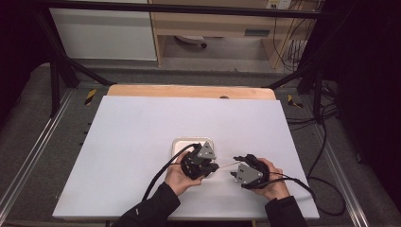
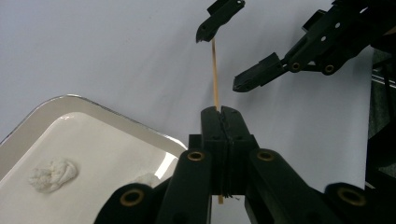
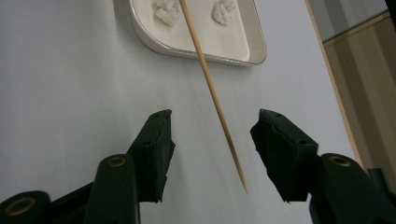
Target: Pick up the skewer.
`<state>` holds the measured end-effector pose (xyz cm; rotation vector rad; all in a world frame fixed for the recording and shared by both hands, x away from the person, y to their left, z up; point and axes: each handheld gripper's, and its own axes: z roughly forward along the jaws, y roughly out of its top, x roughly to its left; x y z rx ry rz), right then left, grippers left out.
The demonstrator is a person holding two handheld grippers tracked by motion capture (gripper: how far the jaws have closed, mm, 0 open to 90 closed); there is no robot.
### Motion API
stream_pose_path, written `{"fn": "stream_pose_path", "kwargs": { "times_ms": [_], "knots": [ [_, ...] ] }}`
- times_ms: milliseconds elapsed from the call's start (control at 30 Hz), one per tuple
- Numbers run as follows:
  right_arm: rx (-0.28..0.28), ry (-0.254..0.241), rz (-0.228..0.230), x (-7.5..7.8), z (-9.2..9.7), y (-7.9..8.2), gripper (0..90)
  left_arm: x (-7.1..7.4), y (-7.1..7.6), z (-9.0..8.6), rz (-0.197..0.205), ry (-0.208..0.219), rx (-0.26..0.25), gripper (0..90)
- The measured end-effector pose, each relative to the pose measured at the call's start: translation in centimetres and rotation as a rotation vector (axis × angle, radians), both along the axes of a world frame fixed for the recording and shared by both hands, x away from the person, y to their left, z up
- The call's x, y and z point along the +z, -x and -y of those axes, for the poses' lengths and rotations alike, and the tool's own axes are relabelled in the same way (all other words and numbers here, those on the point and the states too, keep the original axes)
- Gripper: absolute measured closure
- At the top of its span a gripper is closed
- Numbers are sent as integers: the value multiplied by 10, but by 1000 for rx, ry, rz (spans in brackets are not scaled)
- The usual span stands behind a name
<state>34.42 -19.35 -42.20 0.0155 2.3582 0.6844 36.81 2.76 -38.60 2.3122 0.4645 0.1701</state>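
Beside the white tray (image 1: 176,143), the left gripper (image 2: 223,116) pinches a thin wooden skewer (image 2: 215,74) tight; its tip lies between the right gripper (image 3: 212,135)'s parted, untouching jaws. A handover looks underway: next, those jaws should clamp it squarely

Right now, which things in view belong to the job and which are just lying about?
In the job:
- wooden skewer, clamped in the left gripper
- right gripper, fingers open around it
- tray with dough lumps

Lying about:
- cables
- cabinet
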Motion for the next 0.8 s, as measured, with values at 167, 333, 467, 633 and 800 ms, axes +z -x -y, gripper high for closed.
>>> {"fn": "stream_pose_path", "kwargs": {
  "times_ms": [167, 333, 467, 633, 800],
  "knots": [
    [34, 35, 37, -1, -2, -1, 529, 0, 1, 3, -2, -4, -17, 892],
    [62, 69, 44, -3, -3, -2, 605, 1, 1, 4, -1, 0, -22, 892],
    [72, 81, 42, -3, -3, -2, 641, 2, 2, 5, 6, -7, -30, 891],
    [91, 103, 50, -4, -3, -3, 716, 1, 2, 5, 5, -15, -31, 892],
    [112, 105, 48, -5, -3, -3, 757, 0, 2, 5, 4, -17, -37, 892]
  ]
}}
